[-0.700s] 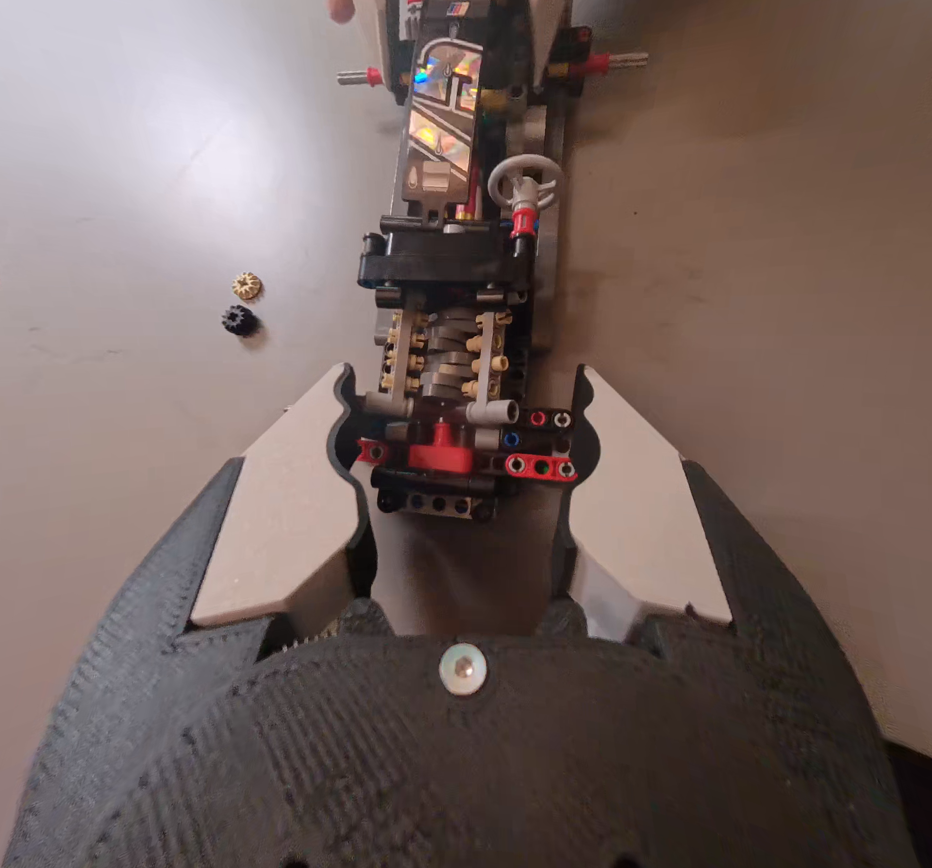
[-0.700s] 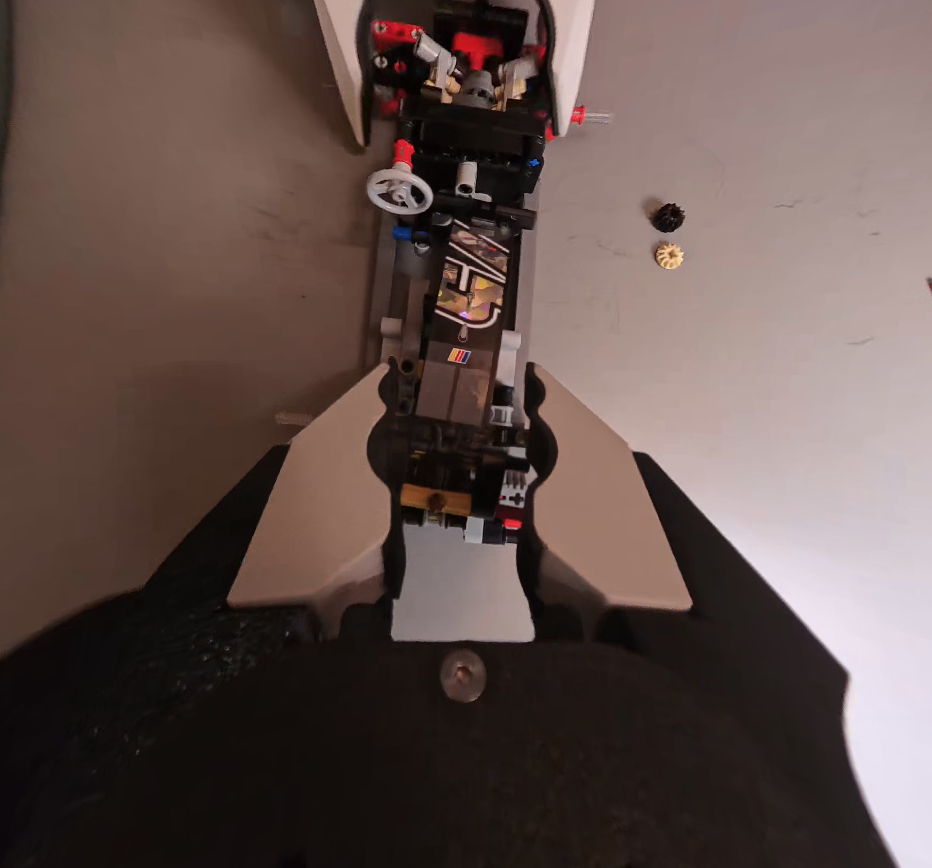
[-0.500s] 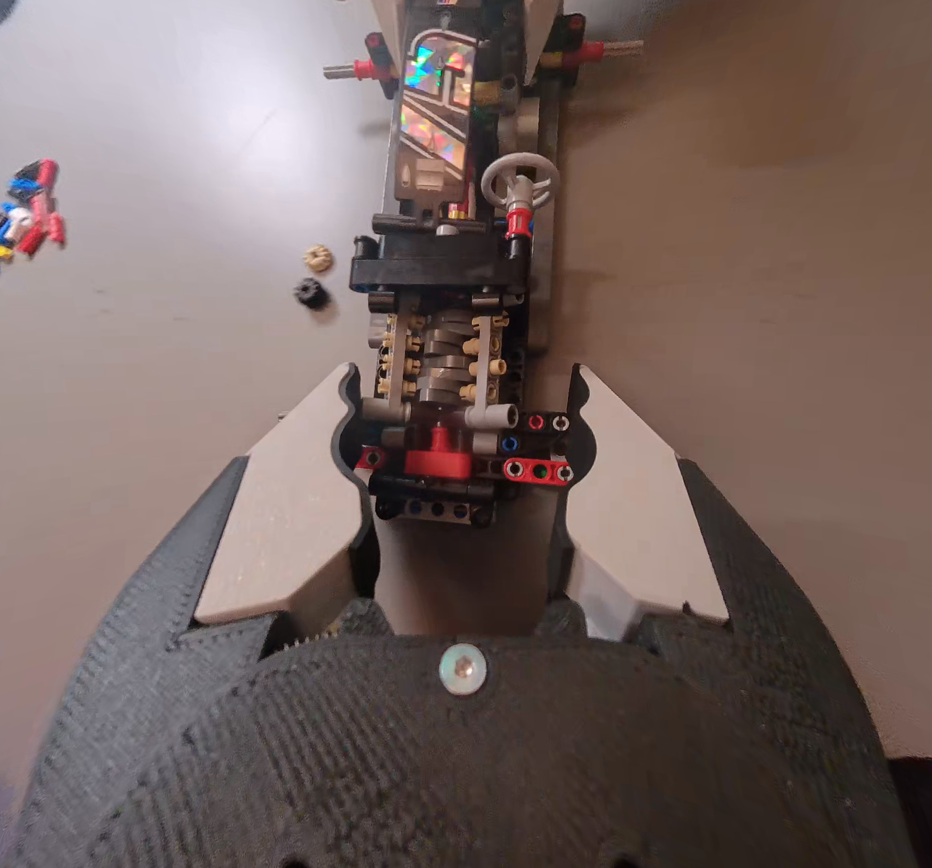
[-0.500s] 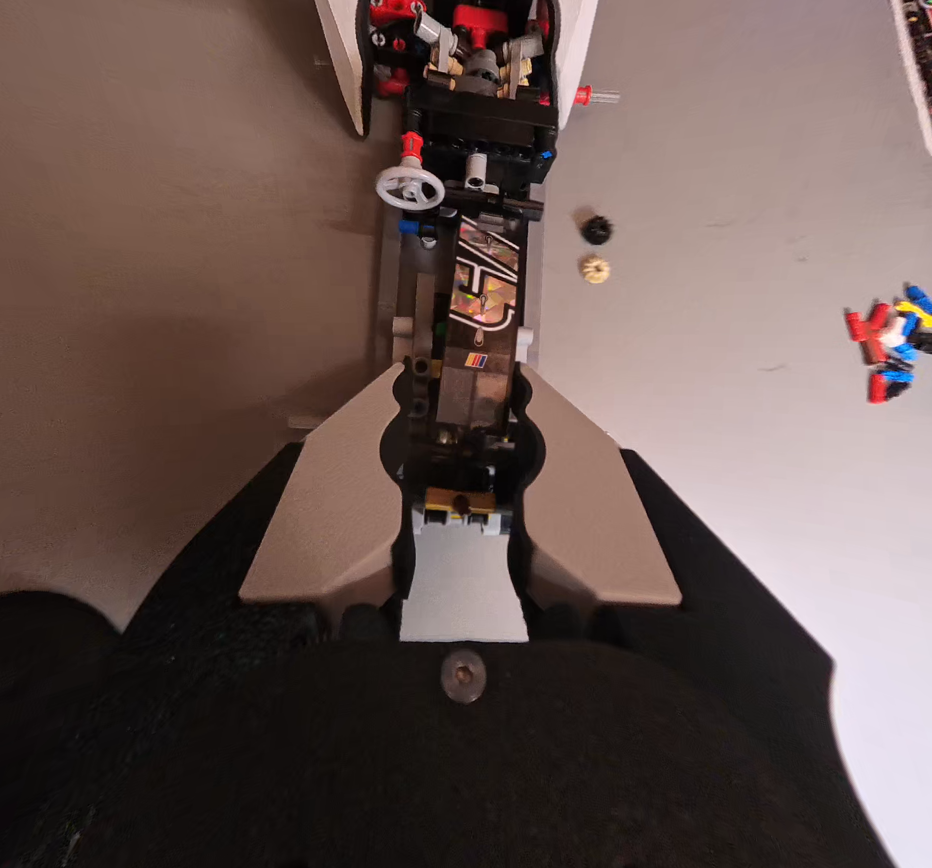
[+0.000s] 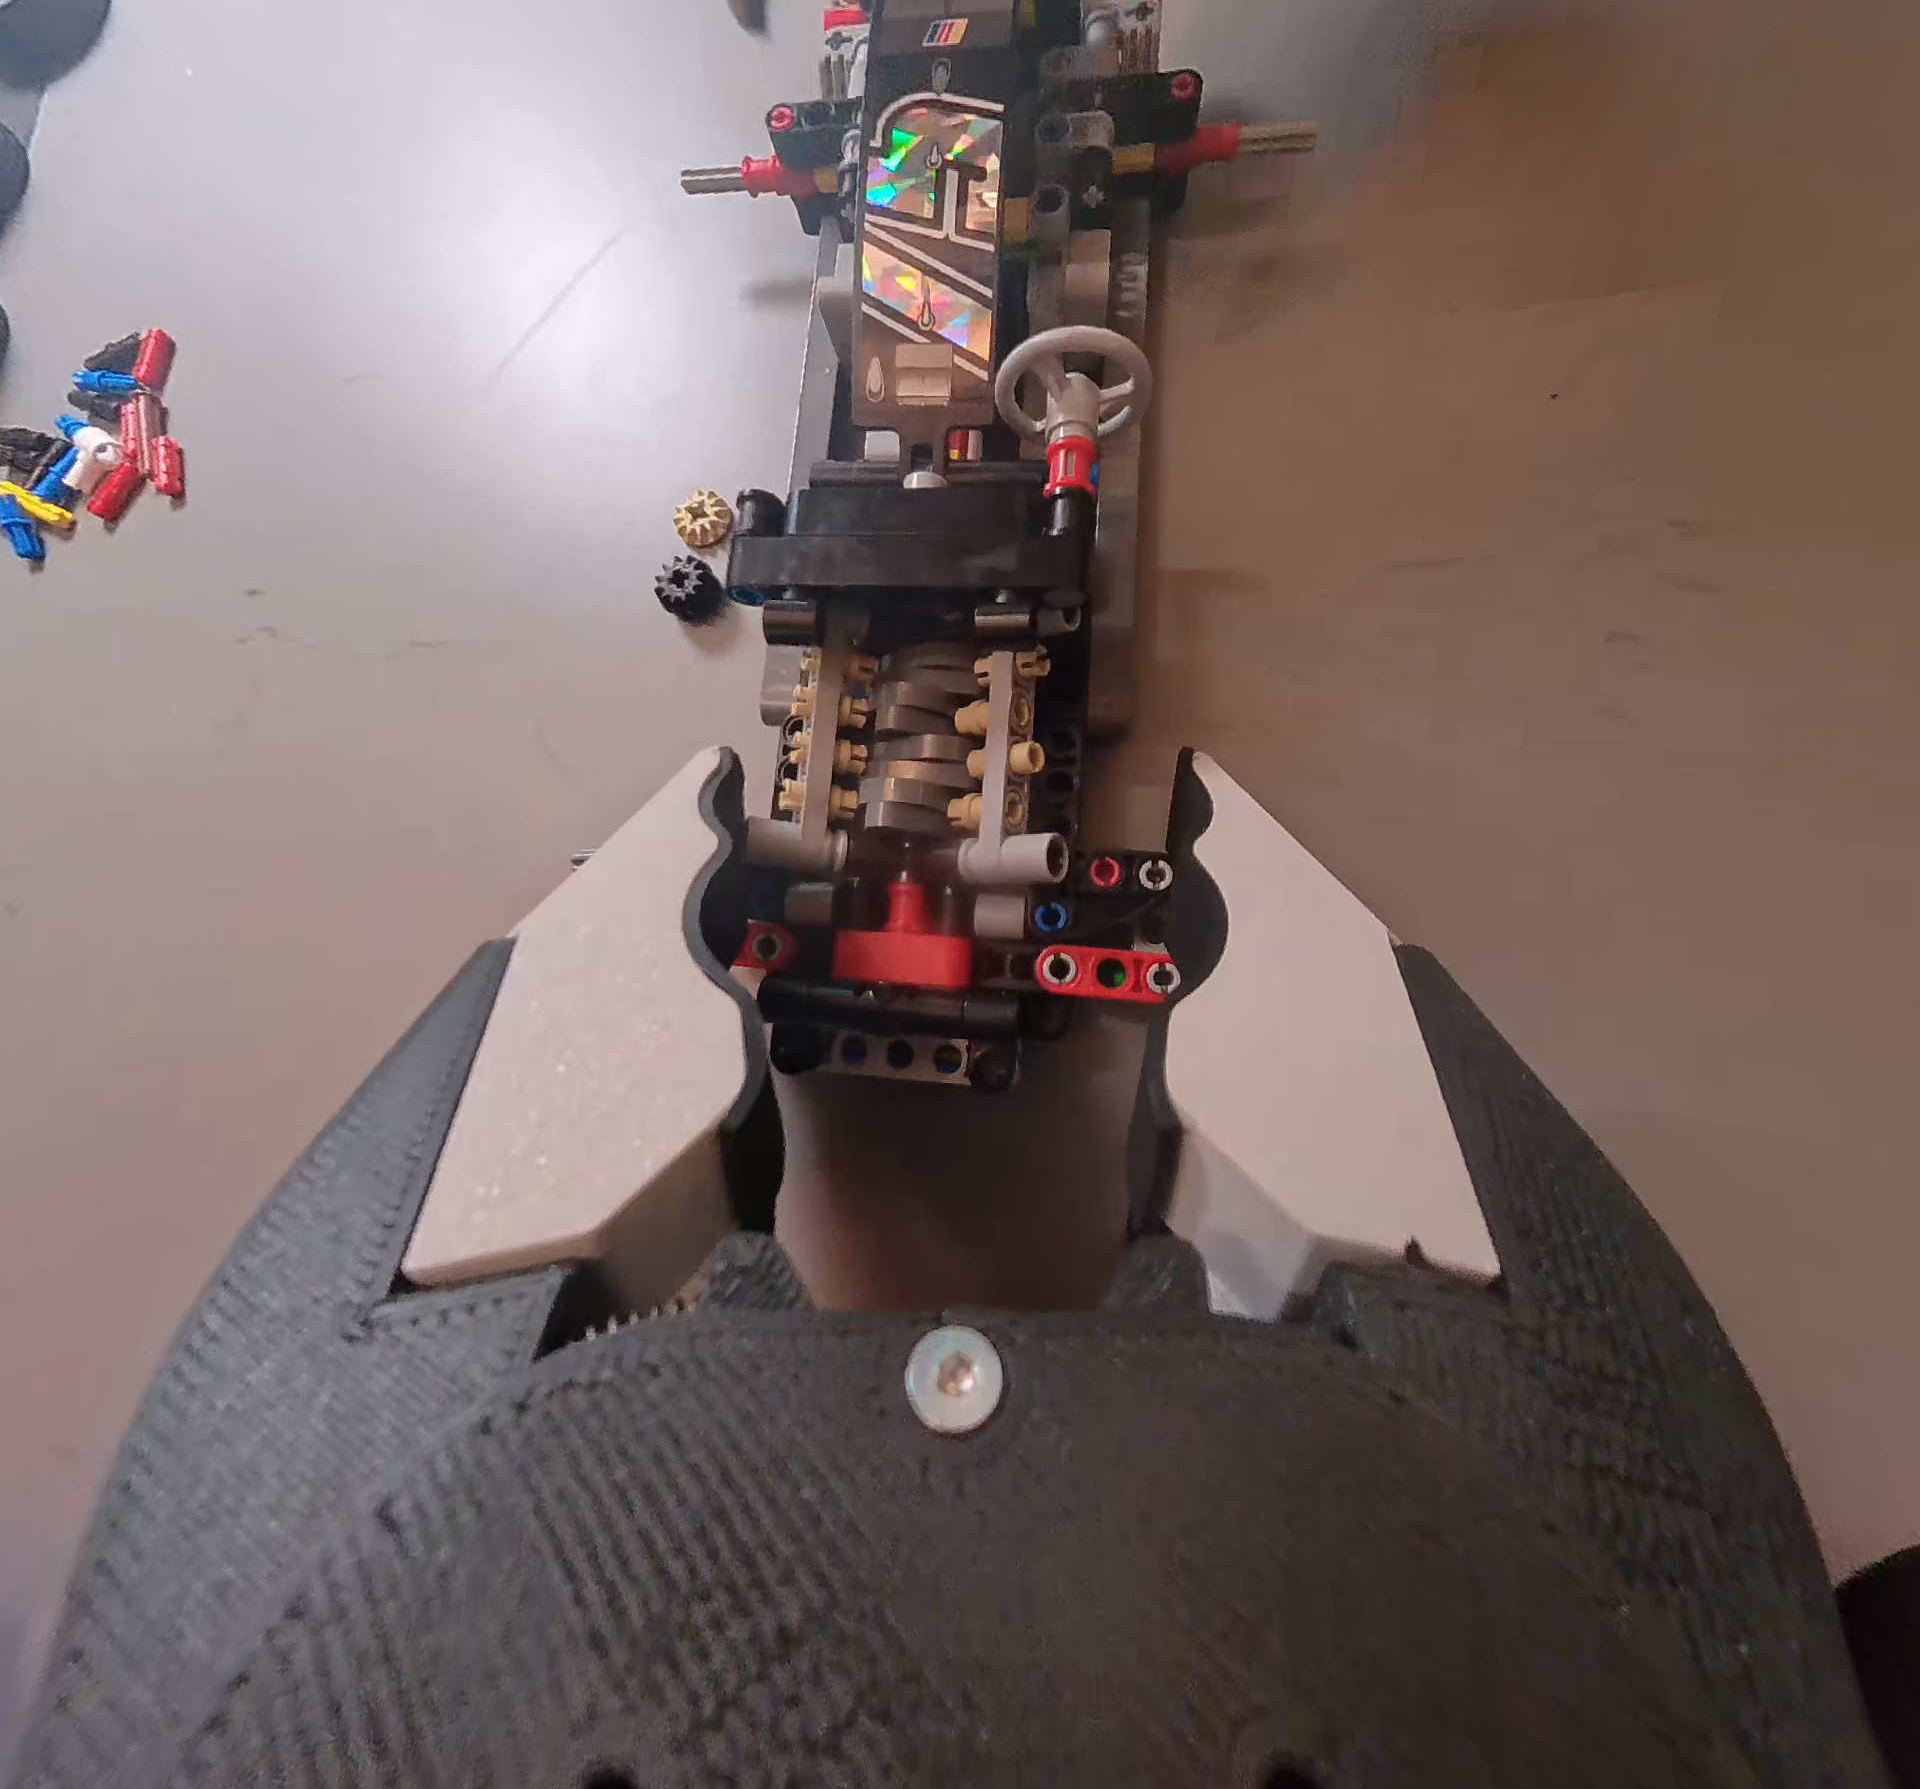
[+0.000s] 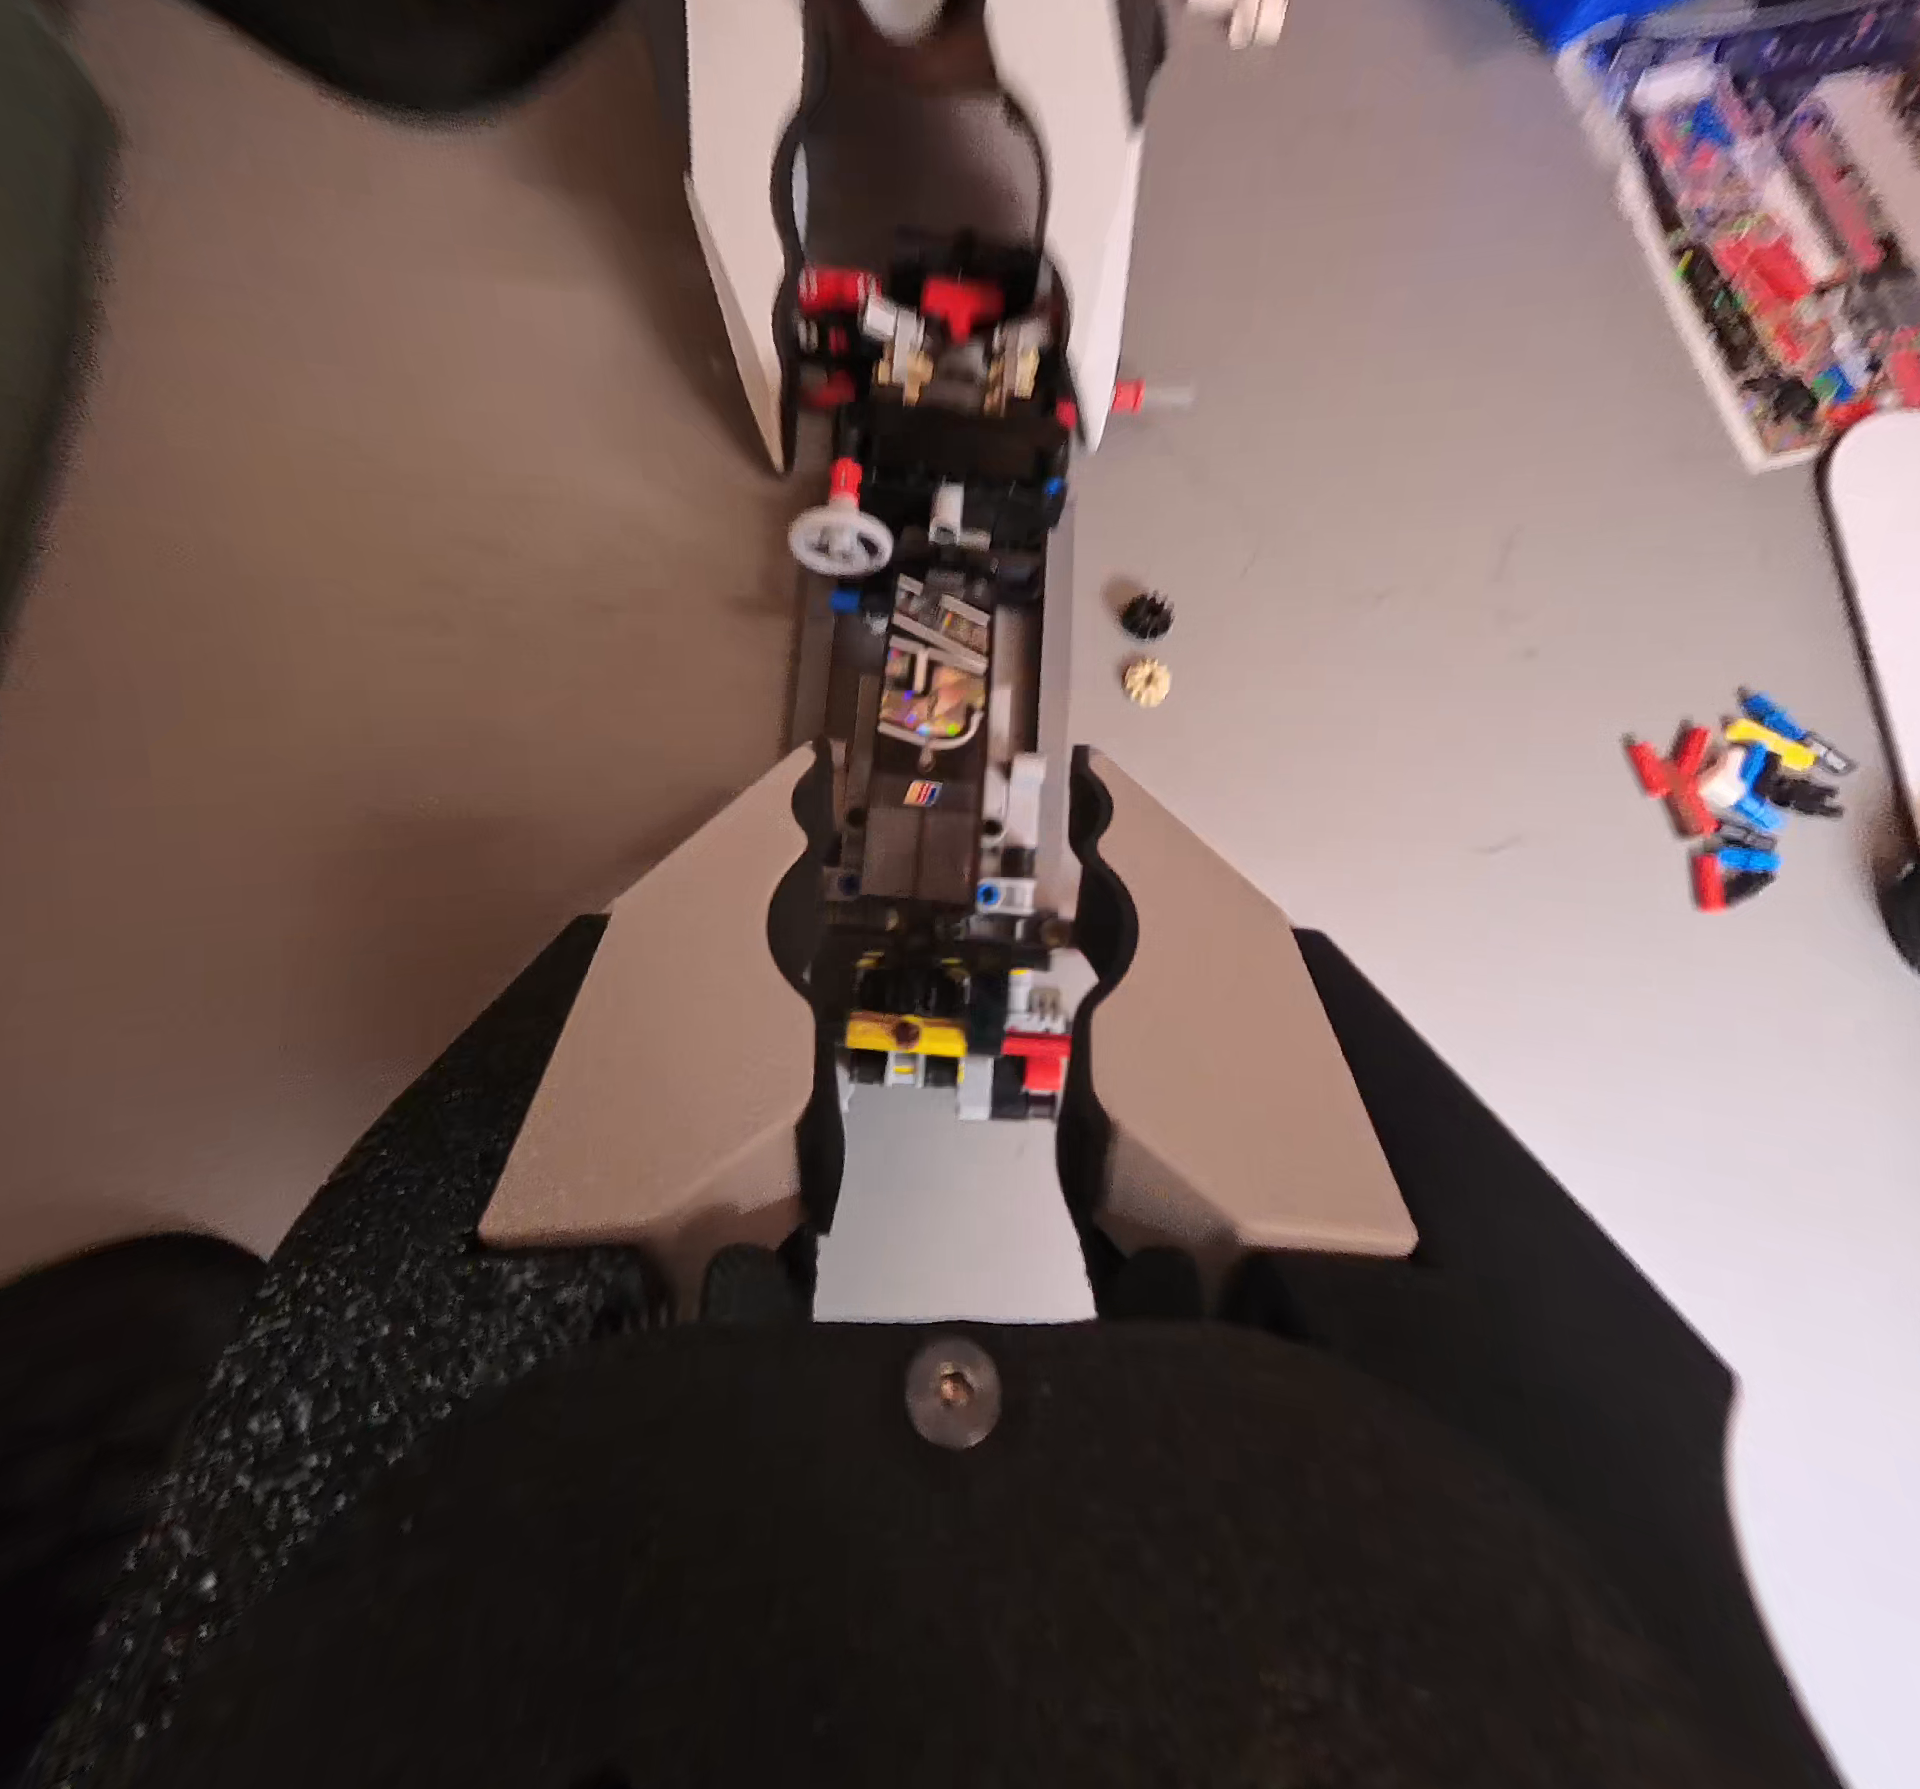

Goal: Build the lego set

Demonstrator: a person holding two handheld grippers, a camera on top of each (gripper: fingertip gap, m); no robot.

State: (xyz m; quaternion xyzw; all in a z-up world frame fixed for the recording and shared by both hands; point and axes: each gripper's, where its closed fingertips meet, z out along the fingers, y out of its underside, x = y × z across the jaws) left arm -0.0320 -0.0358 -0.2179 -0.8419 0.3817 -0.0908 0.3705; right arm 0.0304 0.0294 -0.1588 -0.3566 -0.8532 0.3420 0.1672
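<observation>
We see the lego car [image 5: 940, 534] lying long on the table [image 5: 1507, 596]. Our left gripper [image 5: 956, 866] squeezes its engine end. Our right gripper [image 6: 940, 866] squeezes the other end. Two small gears [image 5: 696, 550] sit just beside it.

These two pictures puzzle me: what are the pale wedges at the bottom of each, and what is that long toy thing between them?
There is no robot here. A person holds a hand-held gripper in each hand, and a camera on each looks forward along its two pale fingers. One picture is from the left hand-held gripper, the other from the right hand-held gripper. They face each other and hold opposite ends of one half-built lego car chassis, which has a grey steering wheel. The right view is blurred. On the pale table beside the chassis lie a tan gear and a black gear. Farther off sit a small pile of red, blue and black pieces and, in the right view, a tray of sorted parts.
</observation>
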